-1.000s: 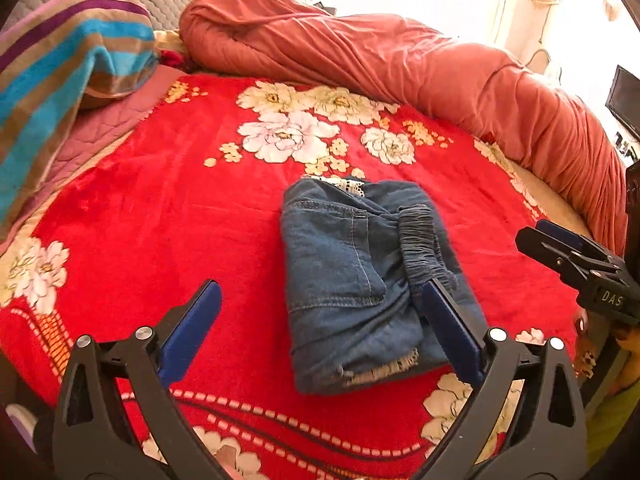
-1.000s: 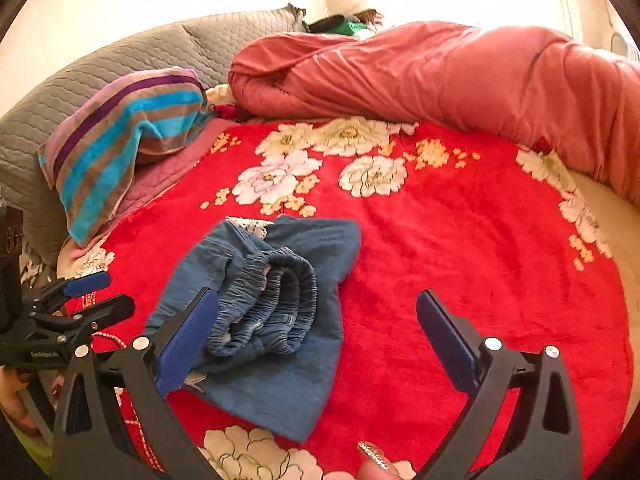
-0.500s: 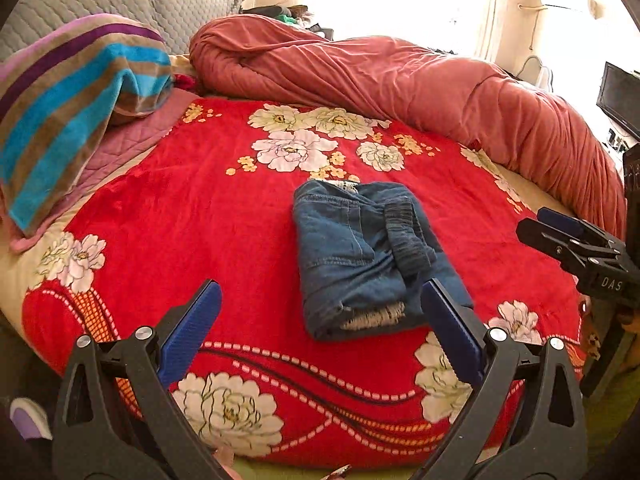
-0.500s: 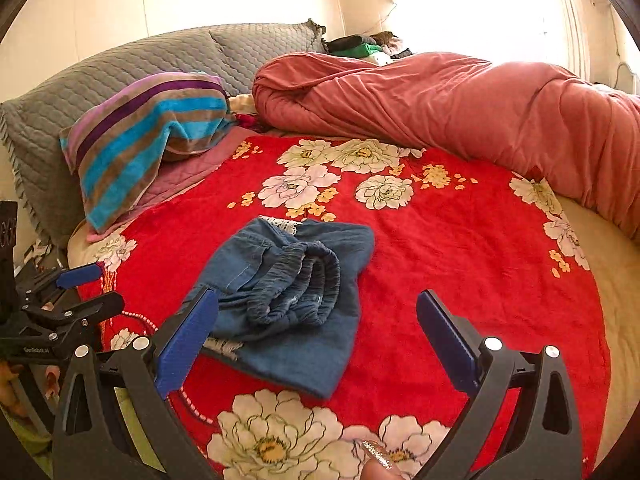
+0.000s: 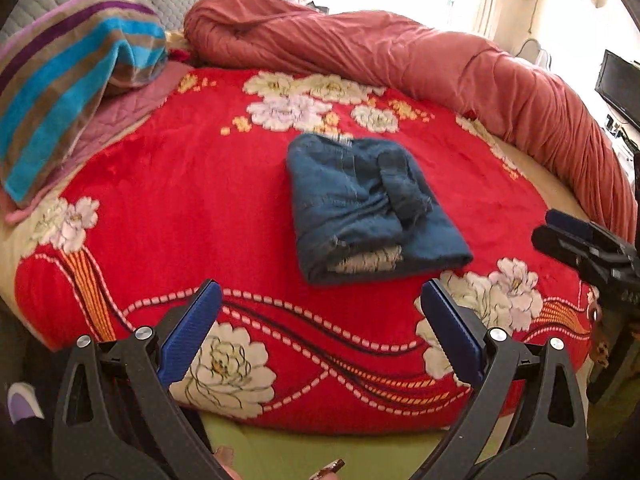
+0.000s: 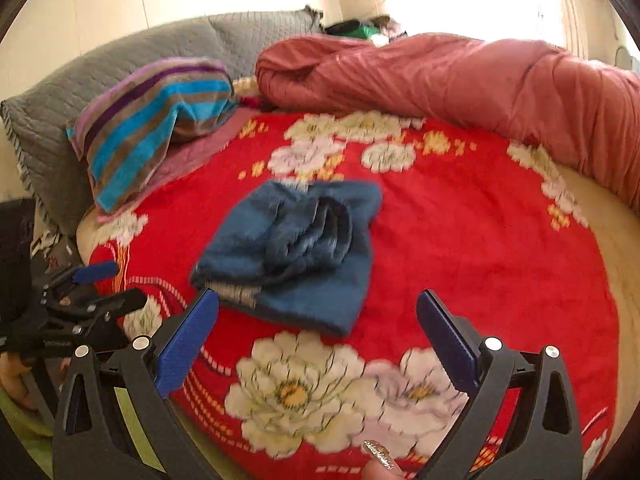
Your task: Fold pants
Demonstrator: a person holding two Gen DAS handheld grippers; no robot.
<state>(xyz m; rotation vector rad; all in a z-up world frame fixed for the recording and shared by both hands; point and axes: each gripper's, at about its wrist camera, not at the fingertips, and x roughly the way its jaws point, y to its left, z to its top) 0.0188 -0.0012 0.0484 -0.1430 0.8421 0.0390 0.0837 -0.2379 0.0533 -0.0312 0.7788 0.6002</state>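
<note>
Nearest us, our left gripper (image 5: 320, 312) and right gripper (image 6: 318, 318) both hang with jaws spread wide, pinching nothing. Beyond them the pants (image 5: 368, 208) lie on the red blanket (image 5: 168, 200) as a compact folded stack (waistband bunched on top). We judge the folding finished; next we need only back away, or flatten that lump.

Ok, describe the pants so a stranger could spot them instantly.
Start at the red floral blanket covering the bed. Near its middle lies the pants, folded into a compact bundle. They are the only blue denim there, unlike the striped towel and rust quilt at the edges.
</note>
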